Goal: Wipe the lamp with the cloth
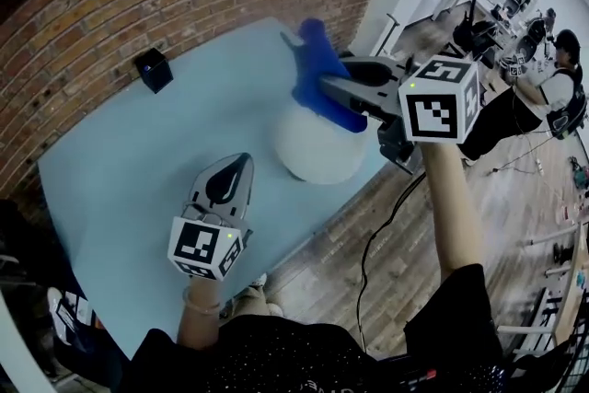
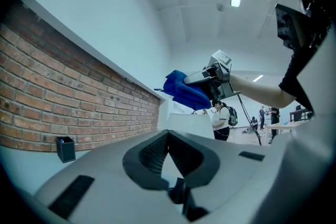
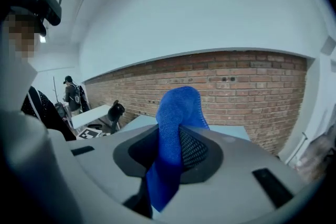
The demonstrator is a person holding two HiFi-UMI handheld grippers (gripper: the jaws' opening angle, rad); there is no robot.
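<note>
The right gripper is pinching the cloth over the lamp; the left gripper is sitting closed, empty.

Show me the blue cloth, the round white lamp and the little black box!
blue cloth (image 1: 315,60): head view, on its upper fold.
lamp (image 1: 317,152): head view, middle of its white dome.
black box (image 1: 154,69): head view, on its top face.

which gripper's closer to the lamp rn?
Right. The right gripper, holding the cloth, is over the lamp; the left gripper is off to its left, apart.
</note>
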